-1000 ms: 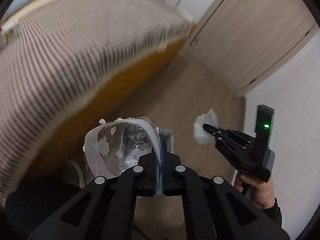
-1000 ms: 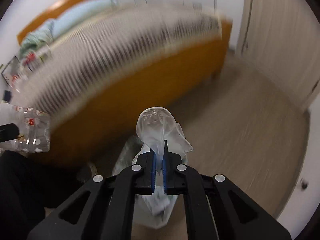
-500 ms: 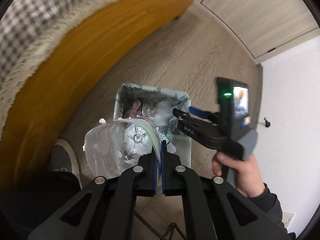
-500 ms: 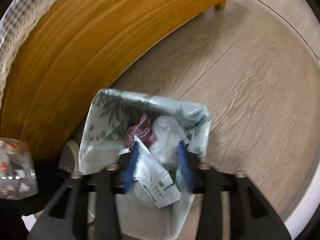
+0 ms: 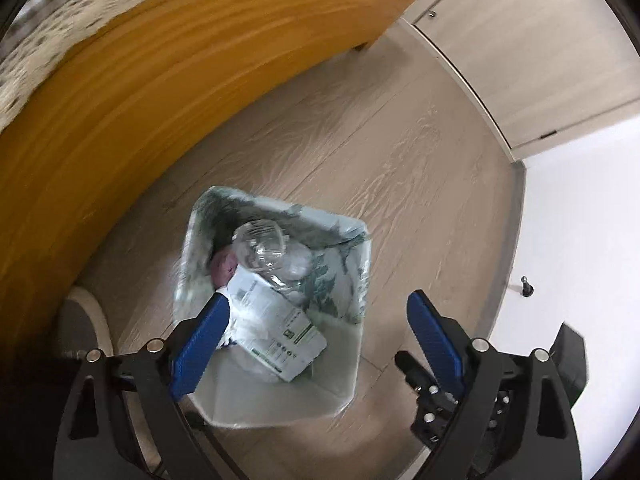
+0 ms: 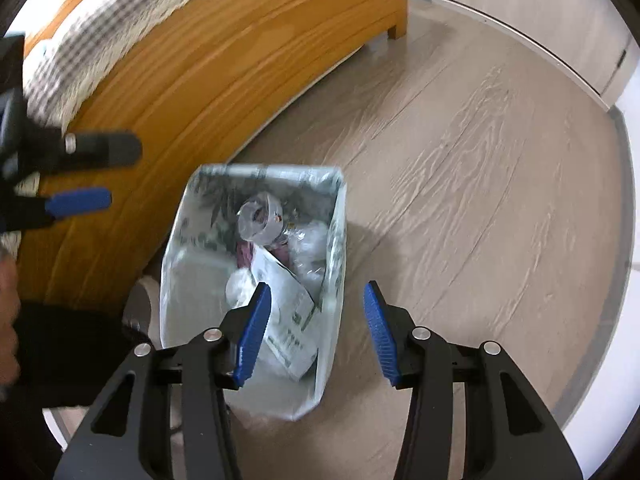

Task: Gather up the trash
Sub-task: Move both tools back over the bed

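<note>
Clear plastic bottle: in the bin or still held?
In the bin. The bottle lies on the trash; the left gripper, just opened, holds nothing.

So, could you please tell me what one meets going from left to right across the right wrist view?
Left tongs → wooden bed frame → trash bin → bare wood floor → closet doors.

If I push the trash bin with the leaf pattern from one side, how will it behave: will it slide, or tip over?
The trash bin is tall with a narrow base, so a high push probably tips it. It holds only light things, a clear plastic bottle and a printed wrapper, so it likely slides easily on the smooth wood floor.
</note>
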A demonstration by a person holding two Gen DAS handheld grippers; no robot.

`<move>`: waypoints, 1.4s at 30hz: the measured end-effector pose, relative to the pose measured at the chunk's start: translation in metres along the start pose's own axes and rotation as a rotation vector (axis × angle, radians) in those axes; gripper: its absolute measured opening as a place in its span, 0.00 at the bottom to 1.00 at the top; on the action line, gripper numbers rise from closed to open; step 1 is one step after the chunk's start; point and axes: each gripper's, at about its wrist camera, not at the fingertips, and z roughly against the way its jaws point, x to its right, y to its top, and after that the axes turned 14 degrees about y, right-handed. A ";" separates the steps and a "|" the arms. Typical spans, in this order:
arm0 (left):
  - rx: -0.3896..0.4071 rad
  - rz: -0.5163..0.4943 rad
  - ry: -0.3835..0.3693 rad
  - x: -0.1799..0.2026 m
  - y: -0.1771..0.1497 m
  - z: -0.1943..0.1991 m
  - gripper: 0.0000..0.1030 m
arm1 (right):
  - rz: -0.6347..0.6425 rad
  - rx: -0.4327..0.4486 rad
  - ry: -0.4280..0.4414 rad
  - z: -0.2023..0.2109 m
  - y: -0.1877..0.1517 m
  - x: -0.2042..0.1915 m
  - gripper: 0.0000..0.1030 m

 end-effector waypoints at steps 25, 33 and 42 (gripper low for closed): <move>0.410 -0.011 0.040 -0.065 -0.042 0.217 0.87 | 0.274 0.104 -0.147 0.089 0.033 -0.131 0.55; 0.581 0.135 0.028 -0.144 -0.074 0.297 0.91 | 0.442 0.225 -0.096 0.121 0.045 -0.236 0.58; 0.737 0.340 0.349 -0.267 -0.109 0.344 0.93 | 0.571 0.341 -0.037 0.112 0.041 -0.336 0.62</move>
